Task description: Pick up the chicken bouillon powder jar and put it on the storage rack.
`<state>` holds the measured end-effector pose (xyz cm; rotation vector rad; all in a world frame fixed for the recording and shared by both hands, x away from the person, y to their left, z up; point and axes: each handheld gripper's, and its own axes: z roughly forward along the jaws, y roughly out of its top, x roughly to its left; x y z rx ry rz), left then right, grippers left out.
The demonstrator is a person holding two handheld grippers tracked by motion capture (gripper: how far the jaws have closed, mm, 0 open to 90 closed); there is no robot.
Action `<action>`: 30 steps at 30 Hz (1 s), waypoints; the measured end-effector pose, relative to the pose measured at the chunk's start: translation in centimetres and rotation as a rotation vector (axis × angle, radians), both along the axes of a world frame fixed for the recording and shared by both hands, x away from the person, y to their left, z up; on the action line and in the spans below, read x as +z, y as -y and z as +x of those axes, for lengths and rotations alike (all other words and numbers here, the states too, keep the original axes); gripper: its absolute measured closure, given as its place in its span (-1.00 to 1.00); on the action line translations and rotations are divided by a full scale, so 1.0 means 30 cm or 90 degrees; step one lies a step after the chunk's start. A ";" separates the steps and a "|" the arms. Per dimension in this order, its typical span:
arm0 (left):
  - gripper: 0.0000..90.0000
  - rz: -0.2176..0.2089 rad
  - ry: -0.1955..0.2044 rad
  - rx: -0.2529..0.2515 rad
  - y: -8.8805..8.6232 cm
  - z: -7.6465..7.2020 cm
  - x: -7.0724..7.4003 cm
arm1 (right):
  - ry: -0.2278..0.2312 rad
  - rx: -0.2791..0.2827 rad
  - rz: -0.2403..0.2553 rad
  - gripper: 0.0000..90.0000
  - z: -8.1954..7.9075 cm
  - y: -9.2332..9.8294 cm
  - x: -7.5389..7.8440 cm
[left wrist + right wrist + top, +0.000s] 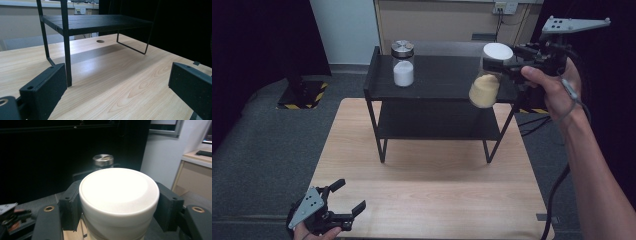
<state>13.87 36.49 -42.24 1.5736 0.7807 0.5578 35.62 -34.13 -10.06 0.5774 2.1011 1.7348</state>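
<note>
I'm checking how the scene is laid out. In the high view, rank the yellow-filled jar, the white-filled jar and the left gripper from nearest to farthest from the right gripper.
1. Yellow-filled jar: clamped between the jaws of the right gripper, at the shelf's right end.
2. White-filled jar: standing on the top shelf, toward its left.
3. Left gripper: at the table's near left corner, jaws open.

Right claw [504, 62] raised high at far right, jaws pointing left, roughly level, clamped from both sides on white-lidded jar [490, 76]. Right hand [552, 85] wrapped around claw body, forearm stretched up from lower right edge, cable trailing beneath. In right gripper view, both pads pressed against jar lid rim. Left claw [346, 197] low at near left corner, held in left hand [314, 232], jaws spread wide, nothing between them, pointing forward and rightward.
</note>
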 end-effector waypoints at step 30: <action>-0.98 0.000 -0.001 -0.005 -0.002 0.002 0.002 | -0.021 -0.145 -0.042 -0.25 0.175 -0.101 -0.005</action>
